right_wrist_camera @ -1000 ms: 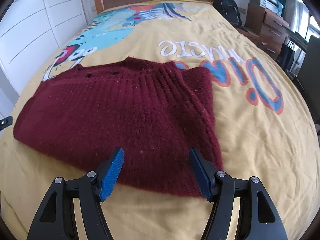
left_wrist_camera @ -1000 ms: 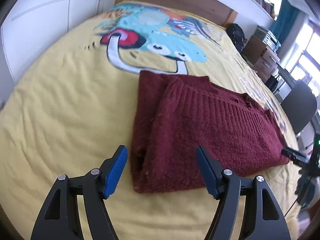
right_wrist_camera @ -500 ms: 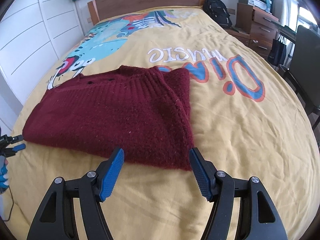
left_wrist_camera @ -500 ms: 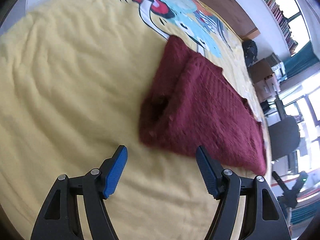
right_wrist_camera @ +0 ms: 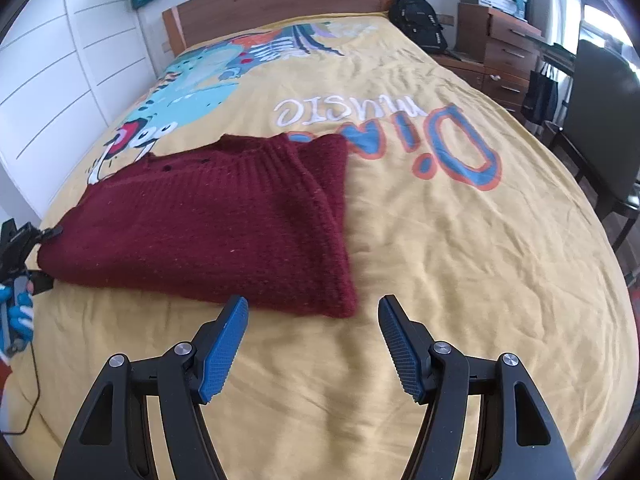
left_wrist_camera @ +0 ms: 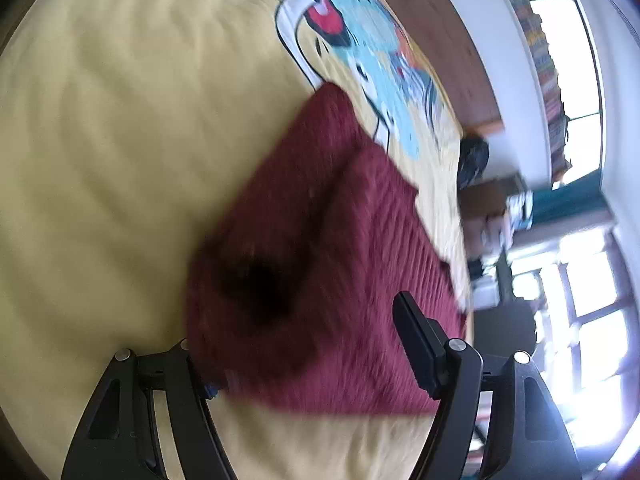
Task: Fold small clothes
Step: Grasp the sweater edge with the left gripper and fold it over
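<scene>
Our left gripper (left_wrist_camera: 316, 344) spread wide, straddling end of maroon sweater (right_wrist_camera: 208, 216); one finger under knit, other above (view blurred). Our right gripper (right_wrist_camera: 312, 344) also spread, empty, sweater corner just ahead, slightly left. Sweater's long axis runs from one gripper to other. We judge left nearer.

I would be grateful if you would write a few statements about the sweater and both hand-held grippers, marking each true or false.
1. The maroon sweater lies on a yellow bedspread. True.
2. The right hand-held gripper is clamped on the sweater. False: it is open, short of the hem.
3. The left hand-held gripper straddles the sweater's edge. True.
4. The sweater is spread flat, sleeves out. False: it is folded over.
</scene>
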`<state>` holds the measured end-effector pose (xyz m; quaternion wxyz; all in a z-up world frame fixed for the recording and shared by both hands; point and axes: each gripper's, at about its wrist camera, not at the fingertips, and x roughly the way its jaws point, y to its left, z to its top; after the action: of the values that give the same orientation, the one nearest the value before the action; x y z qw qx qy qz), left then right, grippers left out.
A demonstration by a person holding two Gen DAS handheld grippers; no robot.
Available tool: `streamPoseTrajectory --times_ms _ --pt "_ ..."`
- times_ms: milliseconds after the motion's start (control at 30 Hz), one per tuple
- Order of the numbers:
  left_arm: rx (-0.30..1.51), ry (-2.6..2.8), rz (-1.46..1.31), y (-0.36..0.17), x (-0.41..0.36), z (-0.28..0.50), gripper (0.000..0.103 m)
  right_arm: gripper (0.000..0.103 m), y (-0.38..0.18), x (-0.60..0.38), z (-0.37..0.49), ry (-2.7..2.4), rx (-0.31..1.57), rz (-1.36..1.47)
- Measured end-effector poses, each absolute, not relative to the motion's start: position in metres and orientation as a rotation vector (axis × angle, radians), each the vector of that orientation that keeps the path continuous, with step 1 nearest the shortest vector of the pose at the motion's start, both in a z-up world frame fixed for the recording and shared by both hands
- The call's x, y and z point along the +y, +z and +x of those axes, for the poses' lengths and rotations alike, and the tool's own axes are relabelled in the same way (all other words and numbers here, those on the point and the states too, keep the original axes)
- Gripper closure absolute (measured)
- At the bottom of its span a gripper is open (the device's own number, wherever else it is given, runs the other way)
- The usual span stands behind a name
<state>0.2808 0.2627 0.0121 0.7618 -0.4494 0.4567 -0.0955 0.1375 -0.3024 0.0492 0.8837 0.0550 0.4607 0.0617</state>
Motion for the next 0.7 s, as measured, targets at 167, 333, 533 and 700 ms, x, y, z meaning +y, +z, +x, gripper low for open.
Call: streamPoseTrajectory --times_ms 167,333,533,700 --pt "0.966 -0.18 -1.052 0.006 0.272 0.299 0.042 0.034 0.053 -0.316 0.13 0.114 0.95 0.119" --pt "1.011 -0.168 -1.025 0.014 0.271 0.308 0.083 0.034 0.053 -0.338 0.115 0.097 0.941 0.152" --pt "1.008 -0.148 -0.919 0.056 0.25 0.31 0.085 0.034 0.046 -0.367 0.092 0.081 0.946 0.218" --pt "1.001 -0.15 -0.868 0.084 0.209 0.309 0.086 0.034 0.035 -0.391 0.068 0.07 0.965 0.274"
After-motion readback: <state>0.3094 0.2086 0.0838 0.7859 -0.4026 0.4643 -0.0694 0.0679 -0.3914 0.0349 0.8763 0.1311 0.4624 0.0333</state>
